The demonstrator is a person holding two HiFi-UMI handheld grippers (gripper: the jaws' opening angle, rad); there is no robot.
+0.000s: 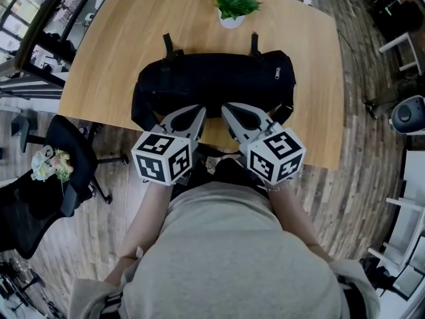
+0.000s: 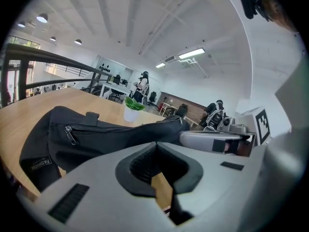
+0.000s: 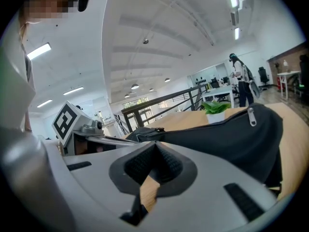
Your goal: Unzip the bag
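Note:
A black bag [image 1: 212, 85] lies across the wooden table [image 1: 119, 52], with a silver zipper pull [image 1: 277, 72] near its right end. My left gripper [image 1: 201, 111] and right gripper [image 1: 226, 108] sit side by side at the bag's near edge, both shut with nothing between the fingertips. In the left gripper view the shut jaws [image 2: 155, 144] point along the bag [image 2: 96, 134], whose side zipper pull [image 2: 70, 133] hangs at the left. In the right gripper view the shut jaws [image 3: 155, 144] face the bag [image 3: 227, 139] and its zipper pull [image 3: 251, 116].
A small potted plant [image 1: 232, 8] stands on the table beyond the bag. A black office chair [image 1: 66, 158] is on the floor at the left, off the table's near edge. White furniture [image 1: 405, 45] stands at the right.

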